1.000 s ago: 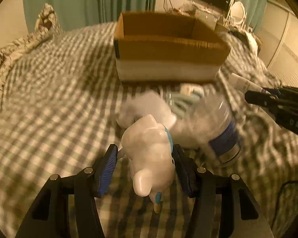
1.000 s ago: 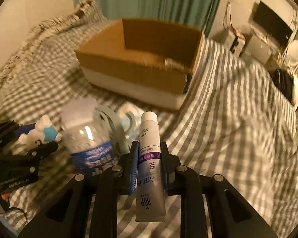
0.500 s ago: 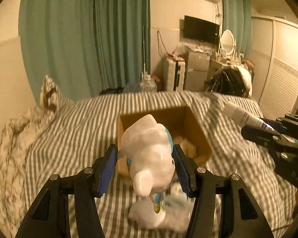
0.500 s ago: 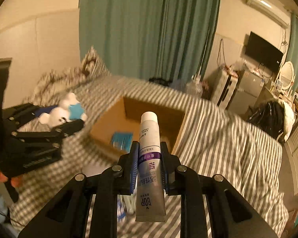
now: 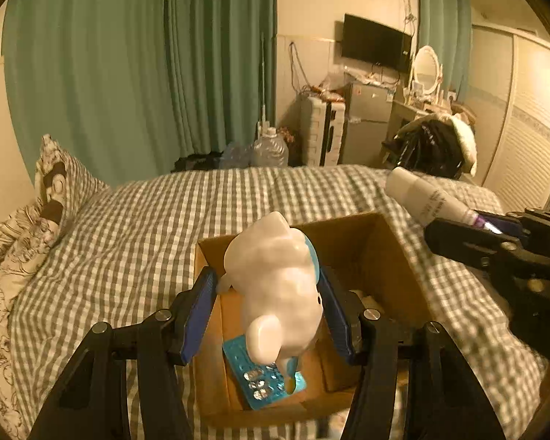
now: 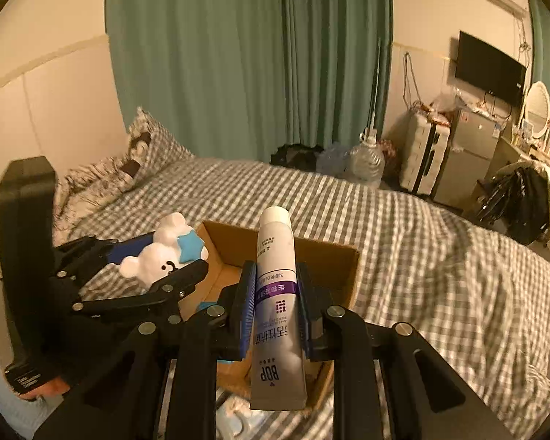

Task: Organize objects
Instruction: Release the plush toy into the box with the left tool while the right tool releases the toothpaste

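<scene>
White bear toy [image 5: 278, 289] clamped in left gripper [image 5: 271, 315] jaws over cardboard box [image 5: 392, 256] | right gripper [image 6: 275, 315] jaws grip tube [image 6: 277, 304]

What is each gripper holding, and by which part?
Left gripper: white bear toy, pinched across its body. Right gripper: toothpaste tube, fingers on its sides near mid-length, cap forward.

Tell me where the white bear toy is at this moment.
The white bear toy is gripped in the left tongs, in the air above the open cardboard box on the bed; the right view shows it at left.
</scene>
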Available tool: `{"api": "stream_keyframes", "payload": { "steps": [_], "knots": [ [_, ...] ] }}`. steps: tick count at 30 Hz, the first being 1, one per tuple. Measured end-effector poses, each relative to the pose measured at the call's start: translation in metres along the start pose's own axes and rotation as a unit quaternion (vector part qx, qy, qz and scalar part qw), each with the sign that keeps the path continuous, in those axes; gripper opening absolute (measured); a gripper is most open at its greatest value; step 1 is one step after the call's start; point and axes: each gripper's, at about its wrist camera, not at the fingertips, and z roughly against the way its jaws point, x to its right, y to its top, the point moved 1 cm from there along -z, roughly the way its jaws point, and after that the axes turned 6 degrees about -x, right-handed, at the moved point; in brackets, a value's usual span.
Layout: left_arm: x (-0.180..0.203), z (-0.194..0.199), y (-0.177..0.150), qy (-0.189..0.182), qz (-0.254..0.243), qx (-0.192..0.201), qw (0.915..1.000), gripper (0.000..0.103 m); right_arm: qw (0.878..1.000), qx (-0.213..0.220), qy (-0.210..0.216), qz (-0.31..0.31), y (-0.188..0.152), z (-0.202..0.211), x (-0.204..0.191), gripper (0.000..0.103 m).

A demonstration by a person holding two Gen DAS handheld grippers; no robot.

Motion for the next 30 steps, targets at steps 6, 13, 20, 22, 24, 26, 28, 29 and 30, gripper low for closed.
{"api": "stream_keyframes", "payload": {
  "steps": [6,13,20,22,24,26,28,29,30],
  "knots": [
    [-0.002,-0.041,-0.011,0.021,-0.018,-0.026,0.9993,0.057,0.999,-0.031,0.009,-0.005,-0.013,-0.054,0.011,0.020],
    [0.000,-0.056,-0.018,0.004,-0.018,-0.045,0.9988,0.060,0.999,-0.031,0.021,-0.016,-0.017,-0.058,0.024,0.023],
    [-0.004,-0.006,-0.014,0.032,-0.014,-0.005,0.9994,0.092,1.000,0.010,0.018,-0.022,-0.010,-0.005,0.016,0.060],
    [-0.006,0.014,-0.014,0.041,-0.015,0.005,0.9990,0.093,1.000,0.022,0.016,-0.011,-0.007,0.018,0.008,0.065],
    [-0.009,0.036,-0.015,0.048,-0.011,0.013,0.9987,0.099,0.999,0.032,0.013,0.006,-0.008,0.042,-0.002,0.070],
    [-0.012,0.058,-0.017,0.050,-0.005,0.024,0.9984,0.103,0.999,0.039,0.006,0.023,-0.012,0.063,-0.011,0.073],
    [-0.019,0.078,-0.022,0.048,0.003,0.033,0.9983,0.103,0.998,0.045,-0.001,0.034,-0.016,0.081,-0.017,0.076],
    [-0.020,0.087,-0.025,0.047,0.006,0.034,0.9983,0.103,0.998,0.046,-0.001,0.039,-0.020,0.091,-0.021,0.081],
    [-0.021,0.095,-0.031,0.048,0.009,0.032,0.9983,0.103,0.998,0.047,-0.001,0.042,-0.025,0.099,-0.024,0.084]
  ]
}}
